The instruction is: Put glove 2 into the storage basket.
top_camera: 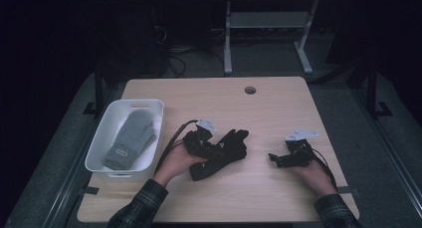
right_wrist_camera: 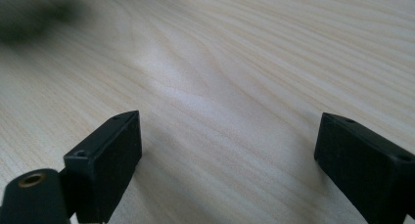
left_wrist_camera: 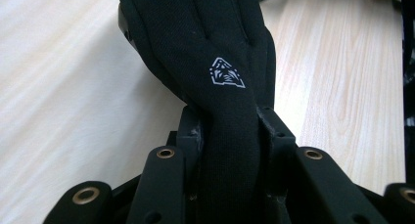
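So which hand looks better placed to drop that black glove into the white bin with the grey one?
Left, probably. Its tool is already shut on the black glove and sits beside the white bin. The right tool rests open over bare table, farther away.

I see bare table [top_camera: 278,103] across the far half and between my two grippers. To the left, the white bin [top_camera: 149,138] with a grey mitten [top_camera: 132,138] blocks passage. The black glove [top_camera: 224,151] fills the near middle.
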A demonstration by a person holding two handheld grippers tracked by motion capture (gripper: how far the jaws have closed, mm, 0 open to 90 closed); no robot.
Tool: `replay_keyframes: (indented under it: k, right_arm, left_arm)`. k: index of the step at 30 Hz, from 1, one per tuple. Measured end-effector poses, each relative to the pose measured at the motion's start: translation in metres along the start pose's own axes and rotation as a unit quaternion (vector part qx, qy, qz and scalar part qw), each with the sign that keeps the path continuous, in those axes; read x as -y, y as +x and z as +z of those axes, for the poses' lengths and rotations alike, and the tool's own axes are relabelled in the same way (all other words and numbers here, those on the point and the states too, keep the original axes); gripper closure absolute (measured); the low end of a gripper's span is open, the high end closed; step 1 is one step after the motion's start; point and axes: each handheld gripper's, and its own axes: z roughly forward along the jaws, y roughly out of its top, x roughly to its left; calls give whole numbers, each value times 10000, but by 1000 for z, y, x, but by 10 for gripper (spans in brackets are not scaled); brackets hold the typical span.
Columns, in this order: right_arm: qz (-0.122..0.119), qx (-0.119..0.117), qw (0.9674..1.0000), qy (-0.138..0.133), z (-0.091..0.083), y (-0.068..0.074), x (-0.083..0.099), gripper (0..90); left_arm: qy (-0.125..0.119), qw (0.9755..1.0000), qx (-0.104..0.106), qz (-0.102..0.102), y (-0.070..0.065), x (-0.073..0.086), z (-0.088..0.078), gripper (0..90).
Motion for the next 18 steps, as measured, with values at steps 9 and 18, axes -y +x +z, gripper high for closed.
replay_keyframes:
  k: [9,18]
  right_arm:
    - [10,2,10000,1,0,0,0,101]
    - [8,5,10000,0,0,0,0,100]
  left_arm:
    - [-254,9988,-318,-275,8,-5,-46,674]
    - [-329,9965,-625,-454,17,-4,-87,674]
